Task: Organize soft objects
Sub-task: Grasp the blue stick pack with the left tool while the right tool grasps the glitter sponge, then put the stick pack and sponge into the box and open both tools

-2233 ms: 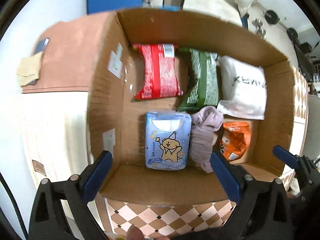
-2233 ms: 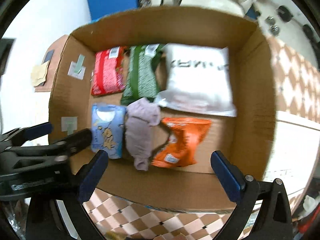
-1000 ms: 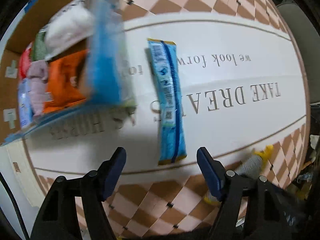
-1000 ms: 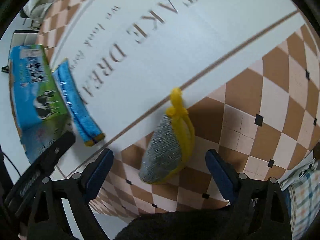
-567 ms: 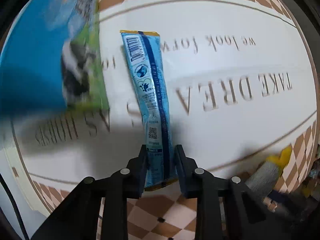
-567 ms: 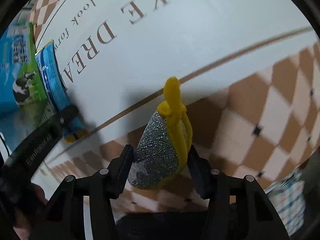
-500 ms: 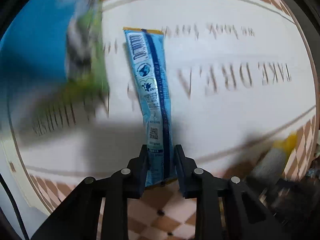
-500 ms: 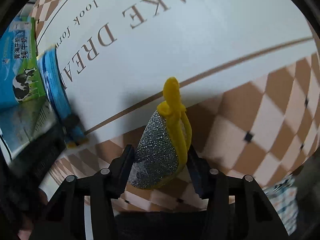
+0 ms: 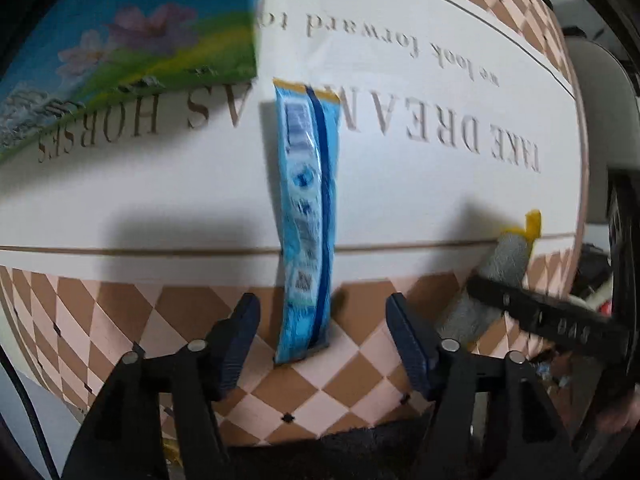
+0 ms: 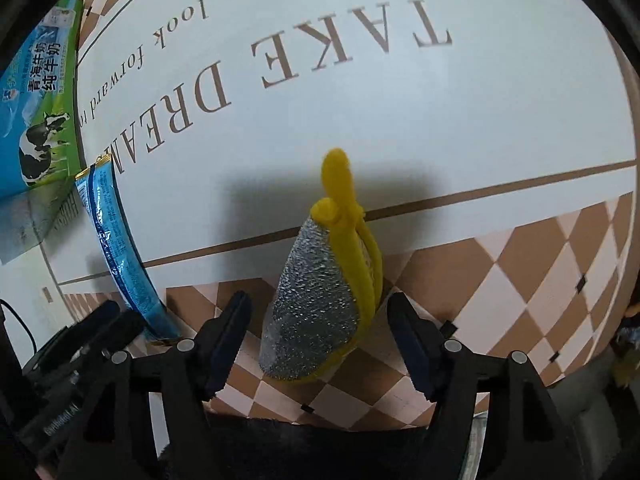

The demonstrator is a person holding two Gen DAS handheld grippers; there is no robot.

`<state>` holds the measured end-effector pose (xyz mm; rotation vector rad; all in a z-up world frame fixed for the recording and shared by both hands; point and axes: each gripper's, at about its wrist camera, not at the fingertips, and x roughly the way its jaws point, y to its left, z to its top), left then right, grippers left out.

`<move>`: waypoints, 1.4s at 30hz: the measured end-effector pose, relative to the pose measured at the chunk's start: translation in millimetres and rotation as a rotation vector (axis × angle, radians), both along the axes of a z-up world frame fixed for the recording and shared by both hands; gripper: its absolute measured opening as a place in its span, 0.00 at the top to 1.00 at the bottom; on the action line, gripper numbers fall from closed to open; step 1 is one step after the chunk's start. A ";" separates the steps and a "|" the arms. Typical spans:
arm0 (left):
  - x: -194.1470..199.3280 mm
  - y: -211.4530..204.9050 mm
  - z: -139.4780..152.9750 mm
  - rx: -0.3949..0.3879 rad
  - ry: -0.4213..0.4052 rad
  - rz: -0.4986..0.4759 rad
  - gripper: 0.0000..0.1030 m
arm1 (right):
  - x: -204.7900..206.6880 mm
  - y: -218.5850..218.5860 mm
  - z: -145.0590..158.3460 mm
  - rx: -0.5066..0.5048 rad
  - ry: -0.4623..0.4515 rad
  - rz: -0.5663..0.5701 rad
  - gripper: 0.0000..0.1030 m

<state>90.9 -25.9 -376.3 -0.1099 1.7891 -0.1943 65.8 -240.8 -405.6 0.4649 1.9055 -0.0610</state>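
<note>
While half a second ago both claws were pinched on their objects, we now see them spread apart. The left gripper (image 9: 322,330) has its jaws wide, with a gap on each side of the blue packet (image 9: 307,216), which lies flat on the mat (image 9: 440,184), its near end between the fingers and touching neither. The right gripper (image 10: 318,338) is also parted; the silver scrubber (image 10: 316,312) with its yellow handle (image 10: 344,200) rests between the fingers, and we cannot tell whether a pad still touches it. The cardboard box seen earlier is out of view, so we cannot report its contents. A milk carton (image 10: 36,108) stands at the far left, just beside the packet's far end. The printed white mat has a checkered border.
</note>
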 end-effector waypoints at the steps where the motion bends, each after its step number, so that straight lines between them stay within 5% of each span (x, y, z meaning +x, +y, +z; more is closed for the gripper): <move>1: 2.9 -2.8 -4.7 0.016 0.000 0.001 0.38 | -0.8 -1.1 -2.1 0.005 0.006 -0.007 0.29; 7: 21.7 -39.7 -26.2 0.187 -0.054 -0.133 0.43 | -1.2 -6.7 -11.6 -0.016 0.008 -0.014 0.29; 9: 18.6 -53.8 -19.8 0.188 -0.095 -0.166 0.80 | -3.0 -5.1 -11.3 -0.038 -0.002 -0.004 0.31; 10: 16.9 -60.7 -19.5 0.184 -0.094 -0.176 0.85 | -4.0 -3.2 -10.2 -0.058 -0.009 0.006 0.33; 11: 14.8 -65.3 -20.2 0.181 -0.089 -0.181 0.85 | -6.6 2.4 -7.8 -0.082 -0.012 0.016 0.44; 14: 9.5 -71.0 -19.4 0.177 -0.112 -0.181 0.88 | -14.0 15.3 -2.2 -0.113 -0.041 0.046 0.52; 20: -10.9 -62.5 14.4 0.099 -0.123 -0.157 0.89 | -15.9 23.9 29.0 -0.082 -0.104 0.061 0.55; 31: -0.3 -46.5 157.6 -0.069 -0.302 -0.113 0.89 | 8.6 41.2 144.2 0.034 -0.307 0.129 0.55; 37: 42.7 11.6 231.1 -0.088 -0.412 -0.087 0.88 | 63.5 73.7 214.0 0.077 -0.424 0.207 0.55; 42: 106.8 72.1 238.8 -0.029 -0.443 -0.053 0.88 | 121.9 132.0 238.9 0.080 -0.477 0.297 0.55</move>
